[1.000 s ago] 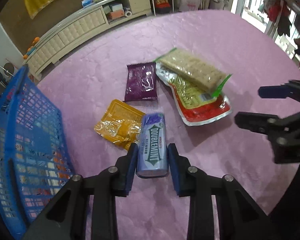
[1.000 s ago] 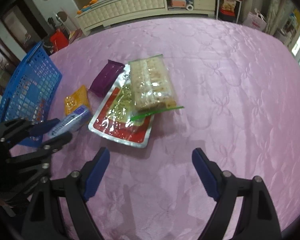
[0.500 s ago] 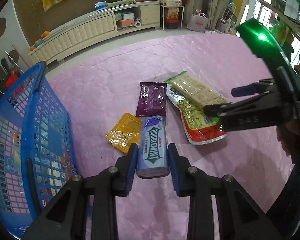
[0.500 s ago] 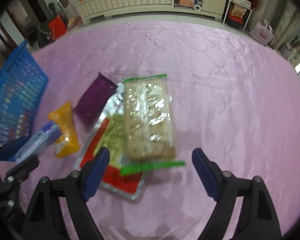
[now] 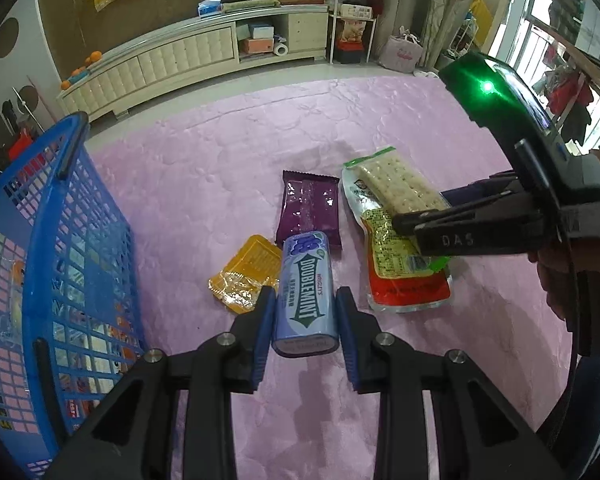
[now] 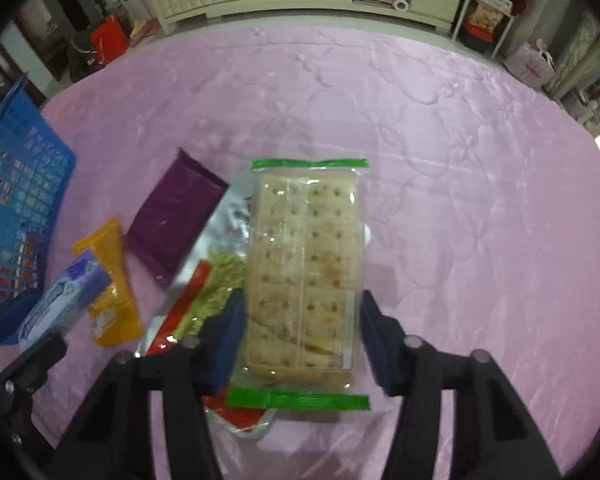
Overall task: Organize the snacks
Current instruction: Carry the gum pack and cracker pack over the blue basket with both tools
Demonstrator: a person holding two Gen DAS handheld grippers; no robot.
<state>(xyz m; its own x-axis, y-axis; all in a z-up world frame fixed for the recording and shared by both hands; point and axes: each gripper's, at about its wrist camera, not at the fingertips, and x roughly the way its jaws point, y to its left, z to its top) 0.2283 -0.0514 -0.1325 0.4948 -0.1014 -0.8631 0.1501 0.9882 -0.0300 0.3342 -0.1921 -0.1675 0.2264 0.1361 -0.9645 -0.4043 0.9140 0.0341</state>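
Observation:
My left gripper [image 5: 305, 322] is shut on a purple Doublemint gum pack [image 5: 305, 296] and holds it above the pink table [image 5: 228, 176], right of the blue basket [image 5: 56, 240]. My right gripper [image 6: 302, 330] sits with its jaws on either side of a clear cracker pack [image 6: 305, 268], close to its edges; the pack lies on a red and silver pouch [image 6: 188, 312]. A purple wrapper [image 5: 309, 208] and a yellow packet [image 5: 246, 274] lie between. The gum pack also shows in the right wrist view [image 6: 62, 300].
The blue basket holds several packets. A cream cabinet [image 5: 188, 56] stands beyond the table's far edge. The right gripper's body [image 5: 512, 200] reaches in from the right over the crackers.
The left gripper has lifted and pulled back with the gum pack. The right gripper has moved forward over the cracker pack and its jaws have narrowed around it.

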